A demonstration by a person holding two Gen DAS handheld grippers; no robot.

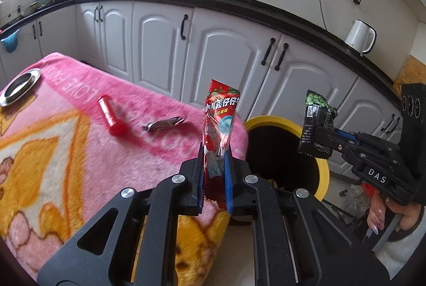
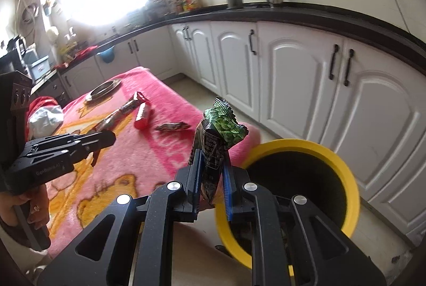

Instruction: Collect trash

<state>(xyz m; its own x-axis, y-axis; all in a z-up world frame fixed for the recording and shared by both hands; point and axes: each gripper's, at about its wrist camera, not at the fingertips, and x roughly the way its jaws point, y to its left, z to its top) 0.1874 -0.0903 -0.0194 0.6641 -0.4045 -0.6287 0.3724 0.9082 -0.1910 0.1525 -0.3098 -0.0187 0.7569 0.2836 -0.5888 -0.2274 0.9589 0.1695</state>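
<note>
While the left tool (image 1: 214,168) grips a red wrapper (image 1: 219,123) and the right tool (image 2: 211,174) a green packet (image 2: 219,131) near the yellow bin (image 2: 343,160), a red tube (image 1: 111,115) and dark wrapper (image 1: 163,124) remain on the counter (image 1: 66,152).

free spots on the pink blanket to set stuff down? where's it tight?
Free: near part of the blanket, between the red tube and the near edge; also the strip between the metal dish and the tube. Tight: the corner by the yellow-rimmed bin, where the tube, the dark wrapper and both loaded grippers crowd together.
</note>
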